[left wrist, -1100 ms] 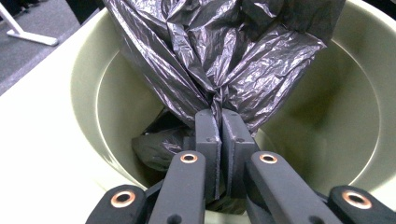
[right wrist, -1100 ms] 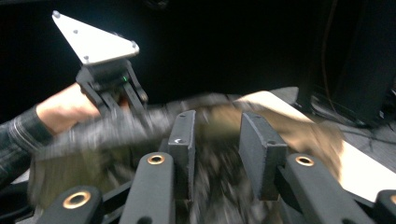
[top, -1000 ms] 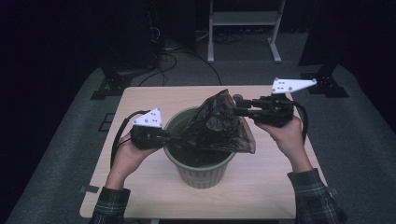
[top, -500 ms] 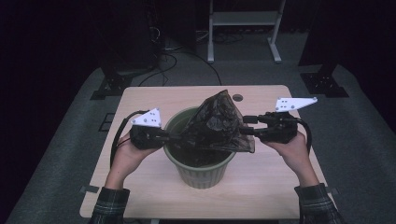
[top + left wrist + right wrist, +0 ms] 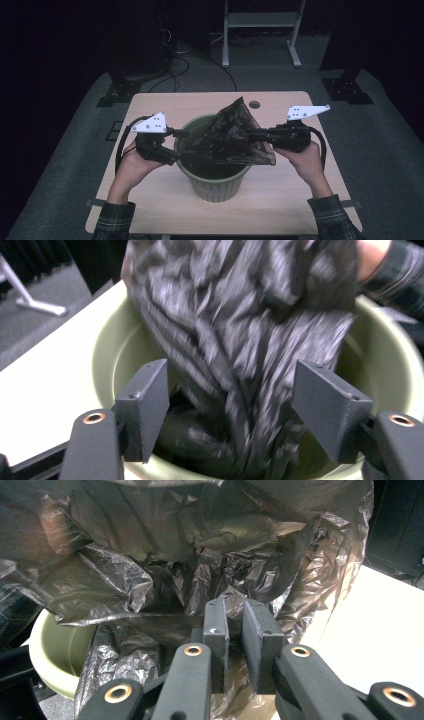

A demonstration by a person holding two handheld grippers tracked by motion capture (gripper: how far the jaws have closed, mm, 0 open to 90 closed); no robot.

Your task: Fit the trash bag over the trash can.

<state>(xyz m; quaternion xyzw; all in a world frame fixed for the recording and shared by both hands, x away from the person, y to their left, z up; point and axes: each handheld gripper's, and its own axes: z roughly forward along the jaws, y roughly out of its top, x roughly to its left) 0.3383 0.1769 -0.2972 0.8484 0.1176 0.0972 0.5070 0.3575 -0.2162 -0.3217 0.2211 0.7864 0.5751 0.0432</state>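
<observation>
While the black bag (image 5: pixel 227 137) drapes over the green bin's (image 5: pixel 215 182) rim amid bare tabletop (image 5: pixel 295 200), the left gripper (image 5: pixel 181 142) has just been opening around it, unpinched, and the right gripper (image 5: pixel 235 615) closing onto its edge.

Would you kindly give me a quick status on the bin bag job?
Left gripper just opened, astride bag. Right gripper just closed, pinching bag edge. Bag half inside green bin. Nothing blocking.
</observation>
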